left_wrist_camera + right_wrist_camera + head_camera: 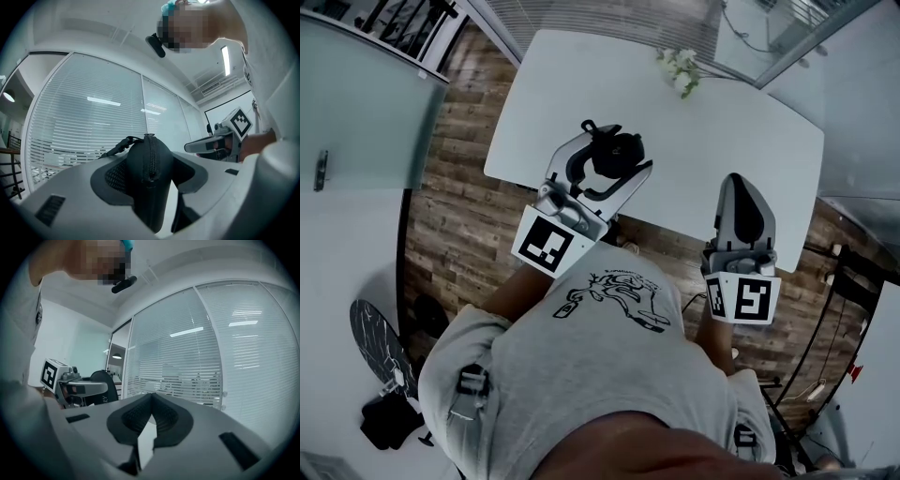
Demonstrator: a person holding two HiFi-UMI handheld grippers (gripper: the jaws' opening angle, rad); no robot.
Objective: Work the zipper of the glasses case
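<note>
A black glasses case (149, 176) stands on edge between the jaws of my left gripper (150, 183), zipper line facing the camera and a cord loop at its top left. In the head view the left gripper (602, 164) holds the case (619, 150) above the near edge of the white table (722, 141), tilted up. My right gripper (742, 214) hovers to the right, apart from the case, jaws shut with nothing between them. In the right gripper view its pads (140, 416) meet, and the left gripper (77, 387) with the case (104, 385) shows at far left.
A small bunch of white flowers (680, 70) lies at the table's far side. Wooden floor (450, 225) surrounds the table, with a glass partition (356, 103) to the left and blinds (89, 122) behind. A skateboard (382, 347) lies on the floor at lower left.
</note>
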